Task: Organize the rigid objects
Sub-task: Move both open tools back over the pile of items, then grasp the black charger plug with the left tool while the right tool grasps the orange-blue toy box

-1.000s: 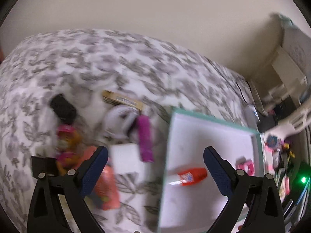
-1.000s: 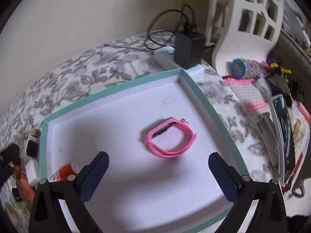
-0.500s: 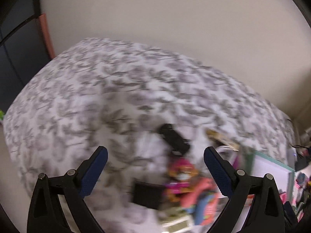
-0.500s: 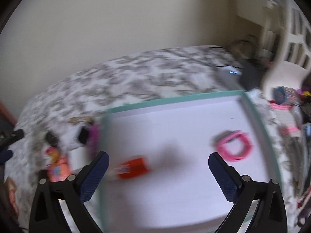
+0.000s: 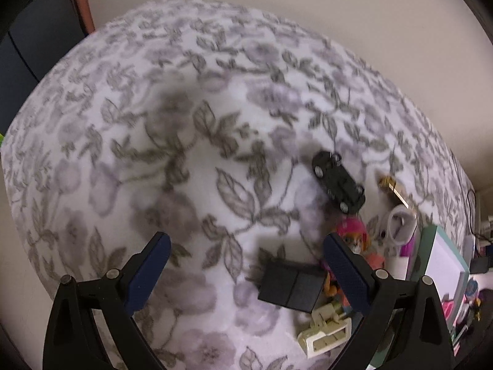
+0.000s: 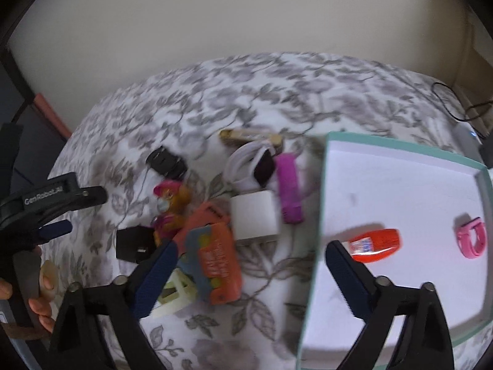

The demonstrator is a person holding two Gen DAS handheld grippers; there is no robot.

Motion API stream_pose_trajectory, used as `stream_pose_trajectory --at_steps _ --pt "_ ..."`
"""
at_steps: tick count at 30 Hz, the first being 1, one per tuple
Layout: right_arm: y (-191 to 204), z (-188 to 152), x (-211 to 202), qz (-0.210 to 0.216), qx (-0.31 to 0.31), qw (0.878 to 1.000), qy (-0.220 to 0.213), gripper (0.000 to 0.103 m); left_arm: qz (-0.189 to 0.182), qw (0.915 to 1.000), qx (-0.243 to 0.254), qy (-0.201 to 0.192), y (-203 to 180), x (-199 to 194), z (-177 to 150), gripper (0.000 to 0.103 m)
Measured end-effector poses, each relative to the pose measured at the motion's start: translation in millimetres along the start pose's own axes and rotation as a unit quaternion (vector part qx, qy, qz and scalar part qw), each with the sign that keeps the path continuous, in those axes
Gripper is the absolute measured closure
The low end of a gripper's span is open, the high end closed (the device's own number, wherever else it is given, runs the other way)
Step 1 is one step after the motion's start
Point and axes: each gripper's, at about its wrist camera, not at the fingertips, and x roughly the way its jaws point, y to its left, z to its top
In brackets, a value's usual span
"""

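The bedspread (image 5: 154, 129) is white with a grey and lilac leaf-and-flower print. A black toy car (image 5: 338, 181) lies on it. The tray (image 6: 320, 215) is white inside with a teal rim; in it lie an orange-red glue bottle (image 6: 377, 244) and a pink wristband (image 6: 470, 237). Beside the tray's left rim lies a purple comb (image 6: 289, 187).

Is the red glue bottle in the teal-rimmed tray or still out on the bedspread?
In the tray. The red glue bottle lies on its side on the white floor of the teal-rimmed tray, near its left wall.
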Motion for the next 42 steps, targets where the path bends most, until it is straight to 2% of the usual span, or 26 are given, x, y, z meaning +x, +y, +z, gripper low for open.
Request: stream_pose_trajectory --at_steps 7,12,14,15,16,17,19,20,27,32,35,42 --pt "8 -6 23 0.004 -0.012 0.999 0.042 0.023 -0.020 0.9986 0.025 0.042 -15 13 -8 0.004" --pt "12 -6 33 0.023 -0.009 0.998 0.058 0.033 -0.025 0.9966 0.037 0.069 -22 23 -16 0.004" --pt "15 -6 35 0.028 -0.015 0.998 0.063 0.039 -0.028 0.9962 0.035 0.075 -22 25 -19 0.004" --pt "16 -7 36 0.032 -0.016 0.997 0.065 0.047 -0.028 0.9961 0.033 0.076 -21 26 -20 0.005" --pt "17 -7 37 0.041 -0.013 0.997 0.068 0.054 -0.028 0.9960 0.032 0.079 -20 28 -22 0.007" --pt "17 -7 37 0.044 -0.012 0.997 0.070 0.055 -0.026 0.9959 0.031 0.081 -19 29 -24 0.009" --pt "16 -7 37 0.047 -0.013 0.996 0.072 0.055 -0.027 0.9952 0.030 0.089 -18 33 -27 0.032" --pt "16 -7 37 0.051 -0.012 0.996 0.073 0.055 -0.029 0.9948 0.029 0.093 -18 36 -29 0.034" --pt "-10 -9 21 0.089 0.029 0.993 0.067 0.055 -0.015 0.9966 0.028 0.076 -19 35 -31 0.035" --pt "-34 -10 1 0.115 0.068 0.990 0.049 0.055 0.004 0.9986 0.033 0.042 -31 18 -26 0.035" --pt "-46 -11 -13 0.116 0.086 0.989 0.030 0.055 0.015 0.9993 0.033 0.007 -36 -1 -23 0.035" --pt "-64 -10 -32 0.084 0.103 0.991 -0.009 0.055 0.010 0.9974 0.044 -0.055 -65 -32 -16 0.035"
